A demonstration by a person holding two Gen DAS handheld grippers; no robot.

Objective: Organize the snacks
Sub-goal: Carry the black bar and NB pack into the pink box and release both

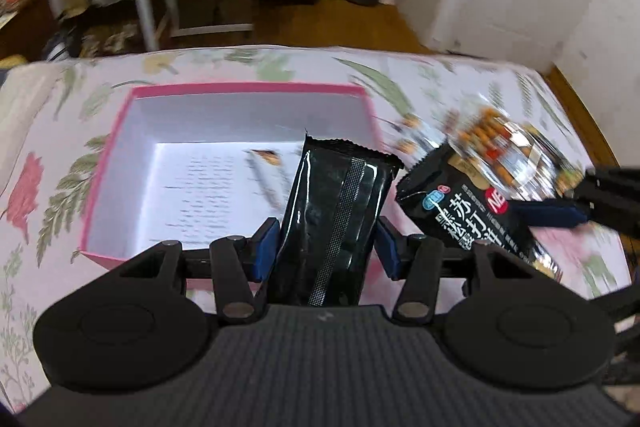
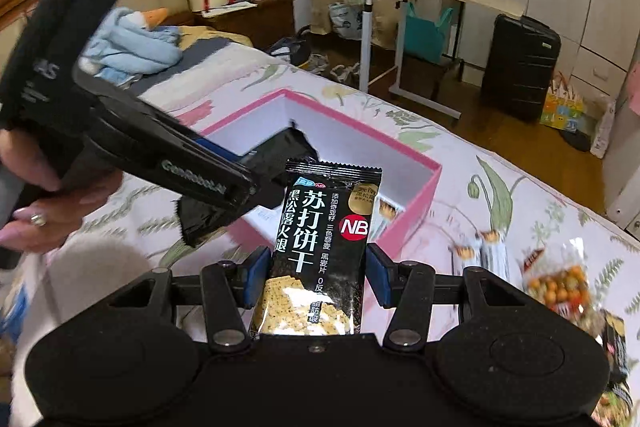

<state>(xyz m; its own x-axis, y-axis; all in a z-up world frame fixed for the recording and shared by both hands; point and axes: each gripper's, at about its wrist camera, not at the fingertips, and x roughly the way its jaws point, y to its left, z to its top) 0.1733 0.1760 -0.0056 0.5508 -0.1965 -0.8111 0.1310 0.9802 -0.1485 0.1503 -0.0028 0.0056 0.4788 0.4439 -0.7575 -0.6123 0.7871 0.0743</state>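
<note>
L gripper (image 1: 326, 241) is clamped on a black snack packet (image 1: 340, 211), blue pads pressing both long sides; the packet stands up btwn the fingers, plain seam side twd the camera, top edge sticking out past the fingertips. Straight ahead of and below this gripper sits the pink box (image 1: 108, 163), white inside, on the floral bedspread (image 1: 48, 131). The packet's top hangs over the box's near-right part; near wall of the box is just beneath the fingertips.

R gripper (image 2: 316, 277) is likewise closed on a 2nd packet, the soda cracker packet (image 2: 324, 243), printed face up twd the camera, cracker pic at the gripper end, top edge fwd of the fingertips. Pads grip its long sides. In the L wrist view that same packet (image 1: 464, 215) comes in from the right, tilted, just beside the L gripper's packet; can't tell if they touch.

From the R wrist view, the pink box (image 2: 412, 195) lies ahead and slightly left of the R gripper, its near corner close to the R packet's top. The L gripper (image 2: 240, 183) reaches in from upper left w/ its black packet (image 2: 208, 219) over the box's near edge.

To the right of the R gripper, on the bedspread (image 2: 500, 195): a clear bag of round orange snacks (image 2: 560, 287) and small wrapped pieces (image 2: 476, 247), blurred. One small item in the box (image 1: 264, 157), blurred.
</note>
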